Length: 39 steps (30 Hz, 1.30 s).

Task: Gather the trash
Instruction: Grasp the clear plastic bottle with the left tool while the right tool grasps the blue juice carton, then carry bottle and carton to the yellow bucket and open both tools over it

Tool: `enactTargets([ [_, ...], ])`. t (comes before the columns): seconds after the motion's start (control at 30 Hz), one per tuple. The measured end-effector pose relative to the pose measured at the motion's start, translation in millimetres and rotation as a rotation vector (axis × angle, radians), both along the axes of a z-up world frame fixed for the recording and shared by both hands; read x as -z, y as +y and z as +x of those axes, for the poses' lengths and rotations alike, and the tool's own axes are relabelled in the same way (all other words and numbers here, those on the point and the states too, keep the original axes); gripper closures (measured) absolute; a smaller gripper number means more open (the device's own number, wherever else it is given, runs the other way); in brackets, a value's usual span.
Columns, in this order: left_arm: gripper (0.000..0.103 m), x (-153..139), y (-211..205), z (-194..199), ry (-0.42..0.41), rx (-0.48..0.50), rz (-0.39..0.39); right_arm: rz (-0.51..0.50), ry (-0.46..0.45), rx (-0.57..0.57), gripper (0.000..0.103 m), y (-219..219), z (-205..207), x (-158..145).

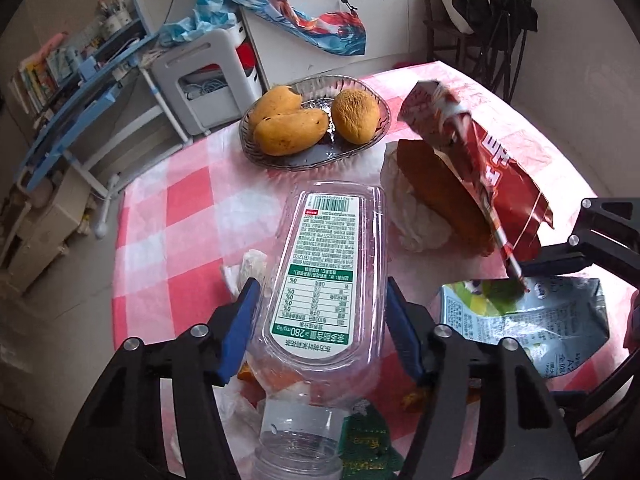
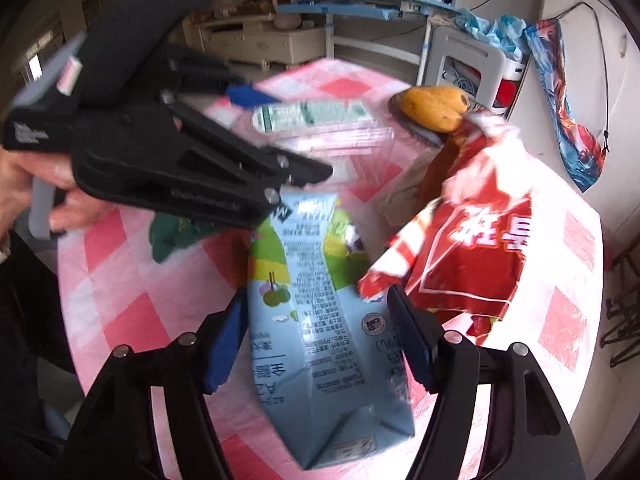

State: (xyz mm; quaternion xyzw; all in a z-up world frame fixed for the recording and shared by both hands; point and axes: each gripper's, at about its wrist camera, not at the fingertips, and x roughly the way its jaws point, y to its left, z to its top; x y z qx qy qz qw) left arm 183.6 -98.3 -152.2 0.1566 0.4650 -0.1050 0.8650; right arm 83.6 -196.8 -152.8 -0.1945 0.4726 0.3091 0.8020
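A: On the left wrist view we read "280 mg/kg" upside down on the green-and-white label of the clear bottle (image 1: 324,280); the left gripper (image 1: 320,328) has its blue jaws against both sides, gripping it.

B: At 3 o'clock from the bottle we see the red snack bag (image 1: 492,160) with large white characters, and at 12 o'clock the glass dish (image 1: 360,148) of mangoes.

A: Only the right wrist view shows us the hand (image 2: 36,184) tilting that left gripper downward over the checked bench (image 2: 132,280).

B: There the right gripper (image 2: 316,340) straddles the pale blue pouch (image 2: 320,340), lying at centre; whether its jaws press it, we cannot tell.
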Motion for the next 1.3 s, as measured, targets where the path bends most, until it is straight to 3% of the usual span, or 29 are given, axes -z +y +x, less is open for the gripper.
enactTargets([
  [0.13, 0.049, -14, 6, -1, -0.025, -0.026, -0.027, 0.008, -0.002, -0.015, 0.041, 0, -4, -3],
  [0.47, 0.049, -64, 50, -21, -0.088, -0.139, -0.239, 0.17, 0.001, 0.03, 0.041, -12, -16, -31],
  [0.6, 0.049, -74, 69, -41, -0.088, -0.165, -0.317, 0.237, -0.002, -0.021, 0.041, -7, -37, -45],
  [0.83, 0.049, -86, 97, -99, -0.125, -0.221, -0.356, 0.292, 0.055, -0.22, 0.041, 24, -99, -54],
  [1.1, 0.049, -70, 124, -186, -0.148, -0.298, -0.42, 0.292, 0.178, -0.38, 0.041, 53, -176, -34],
  [1.3, 0.049, -48, 117, -232, -0.132, -0.306, -0.412, 0.173, 0.211, -0.451, 0.041, 78, -214, -7],
])
